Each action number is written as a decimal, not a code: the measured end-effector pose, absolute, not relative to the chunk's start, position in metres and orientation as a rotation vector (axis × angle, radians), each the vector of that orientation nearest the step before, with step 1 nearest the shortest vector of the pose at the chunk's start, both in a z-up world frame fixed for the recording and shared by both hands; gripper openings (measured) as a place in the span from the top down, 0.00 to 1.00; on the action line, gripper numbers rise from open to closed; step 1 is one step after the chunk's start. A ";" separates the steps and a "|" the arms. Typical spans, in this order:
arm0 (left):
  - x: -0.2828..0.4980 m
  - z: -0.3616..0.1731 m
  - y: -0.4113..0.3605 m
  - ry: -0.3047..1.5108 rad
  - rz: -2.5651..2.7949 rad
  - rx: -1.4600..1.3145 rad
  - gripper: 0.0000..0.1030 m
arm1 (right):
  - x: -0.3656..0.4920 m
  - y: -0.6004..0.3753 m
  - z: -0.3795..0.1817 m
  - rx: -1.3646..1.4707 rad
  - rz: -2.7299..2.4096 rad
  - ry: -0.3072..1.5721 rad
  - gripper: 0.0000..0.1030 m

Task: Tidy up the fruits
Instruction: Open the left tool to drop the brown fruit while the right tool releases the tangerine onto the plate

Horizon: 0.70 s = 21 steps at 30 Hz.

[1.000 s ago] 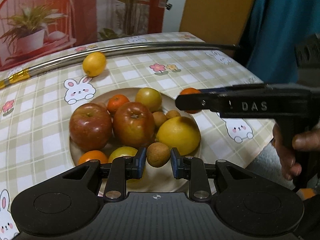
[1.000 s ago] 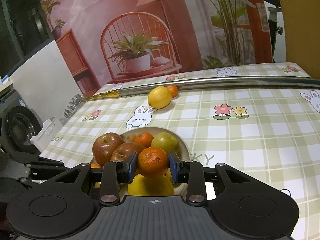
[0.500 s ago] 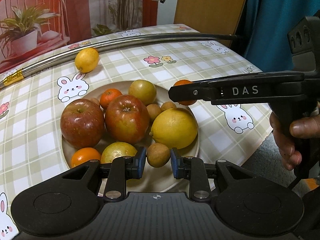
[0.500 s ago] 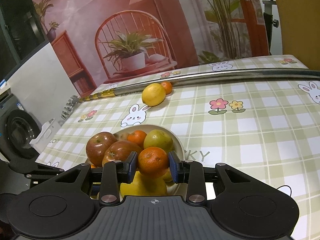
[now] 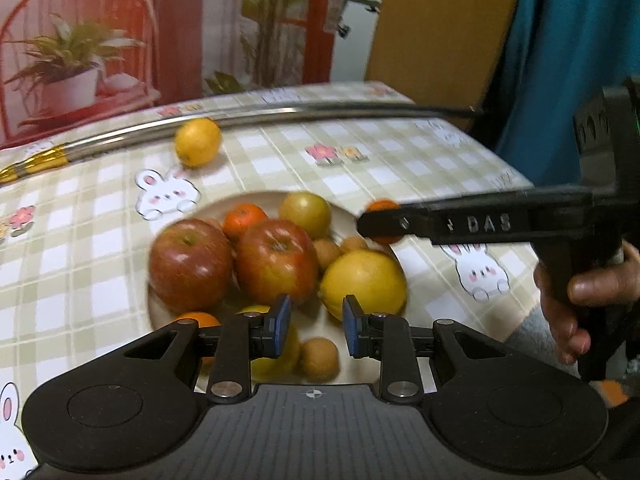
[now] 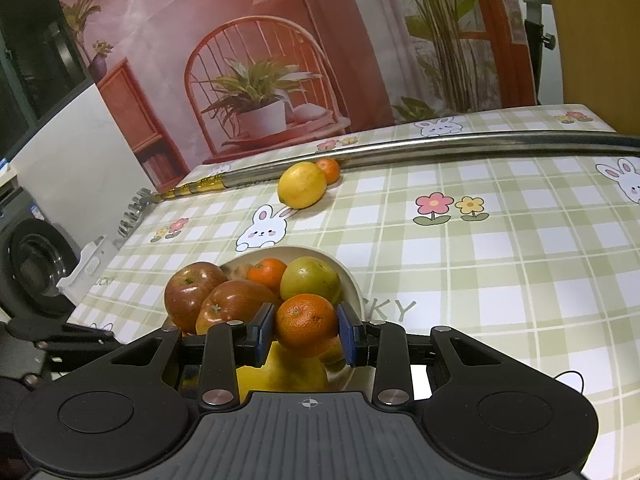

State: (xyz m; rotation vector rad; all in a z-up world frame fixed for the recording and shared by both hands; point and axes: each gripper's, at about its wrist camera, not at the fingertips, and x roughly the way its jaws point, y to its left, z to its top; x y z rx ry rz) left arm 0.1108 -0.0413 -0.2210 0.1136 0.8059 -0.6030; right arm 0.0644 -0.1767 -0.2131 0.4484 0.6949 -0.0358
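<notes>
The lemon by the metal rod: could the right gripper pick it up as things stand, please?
Probably not: the right gripper is shut on an orange, so its jaws are full. The path across the tablecloth to the lemon looks free once the orange is set down.

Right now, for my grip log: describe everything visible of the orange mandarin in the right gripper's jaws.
The round orange mandarin has dimpled, glossy peel with a small stem scar facing up. Whole and unpeeled, it is clamped on both sides by the blue pads of the right gripper, jaws shut on it, held over the cream plate's fruit pile; contact with the fruit beneath is unclear.
</notes>
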 end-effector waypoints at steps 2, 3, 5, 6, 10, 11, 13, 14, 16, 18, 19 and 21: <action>0.112 -0.218 -0.036 0.790 -0.582 0.083 0.71 | 0.065 -0.177 -0.214 0.448 -0.038 0.697 0.70; 0.112 -0.217 -0.033 0.783 -0.570 0.072 0.71 | 0.066 -0.177 -0.214 0.448 -0.039 0.698 0.70; 0.113 -0.214 -0.027 0.763 -0.537 0.047 0.70 | 0.066 -0.178 -0.215 0.448 -0.042 0.701 0.70; 0.113 -0.213 -0.024 0.753 -0.516 0.036 0.67 | 0.066 -0.178 -0.216 0.447 -0.044 0.703 0.70; 0.111 -0.206 -0.010 0.707 -0.426 -0.009 0.64 | 0.069 -0.179 -0.216 0.435 -0.046 0.708 0.70; 0.111 -0.204 -0.006 0.696 -0.411 -0.024 0.64 | 0.070 -0.179 -0.215 0.428 -0.047 0.709 0.70; 0.111 -0.201 0.002 0.676 -0.381 -0.058 0.63 | 0.073 -0.179 -0.214 0.415 -0.047 0.712 0.70; 0.112 -0.199 0.005 0.669 -0.366 -0.071 0.63 | 0.075 -0.180 -0.212 0.407 -0.046 0.714 0.70; 0.113 -0.197 0.012 0.661 -0.334 -0.100 0.62 | 0.081 -0.179 -0.208 0.380 -0.041 0.715 0.70; 0.115 -0.195 0.021 0.662 -0.305 -0.135 0.62 | 0.090 -0.177 -0.203 0.348 -0.030 0.710 0.70; 0.117 -0.195 0.026 0.665 -0.288 -0.158 0.62 | 0.095 -0.175 -0.201 0.329 -0.022 0.703 0.70; 0.119 -0.195 0.033 0.666 -0.260 -0.188 0.61 | 0.106 -0.172 -0.197 0.297 -0.006 0.694 0.70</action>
